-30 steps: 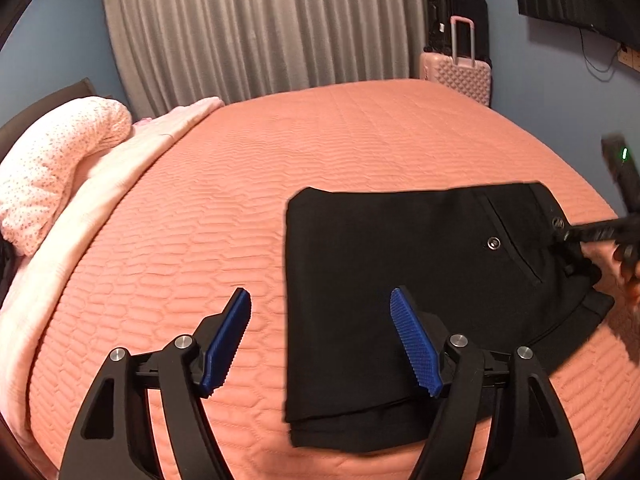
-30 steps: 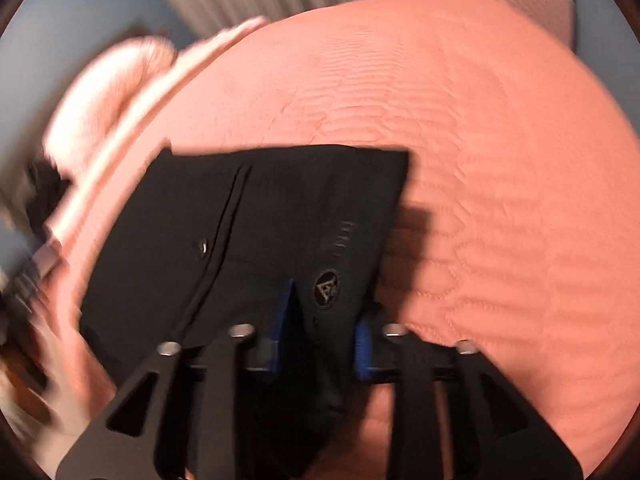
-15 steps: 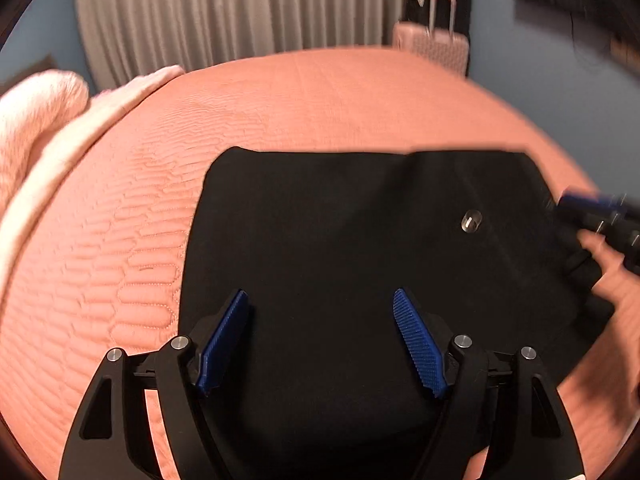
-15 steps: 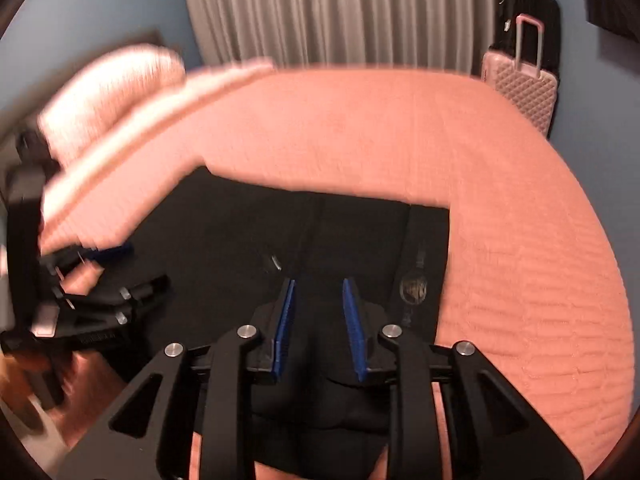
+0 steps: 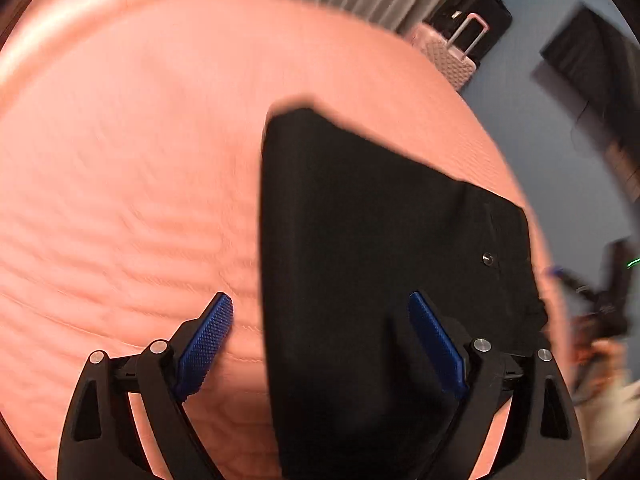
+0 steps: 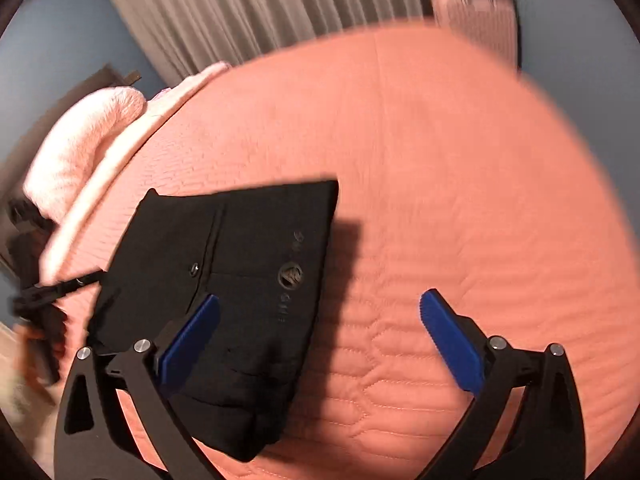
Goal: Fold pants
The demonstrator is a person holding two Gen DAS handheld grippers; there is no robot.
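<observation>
The black pants [image 5: 380, 248] lie folded into a rectangle on the salmon quilted bed [image 5: 120, 200]. In the left wrist view my left gripper [image 5: 322, 336] is open above the pants' near left edge, holding nothing. In the right wrist view the pants [image 6: 240, 264] show a pocket button and a round logo. My right gripper [image 6: 320, 332] is open and empty, its left finger over the pants' near edge, its right finger over bare quilt. The right gripper shows blurred at the right edge of the left wrist view [image 5: 592, 300].
A white-pink pillow and folded blanket [image 6: 88, 148] lie at the bed's left side. A pink suitcase [image 5: 448, 48] with a black one behind stands past the far corner. Grey curtains [image 6: 260, 4] hang behind the bed. A dark screen [image 5: 592, 60] is on the blue wall.
My right gripper has opened and let go of the pants, which now lie flat. Both grippers have swung; the left one has shifted to the pants' left edge.
</observation>
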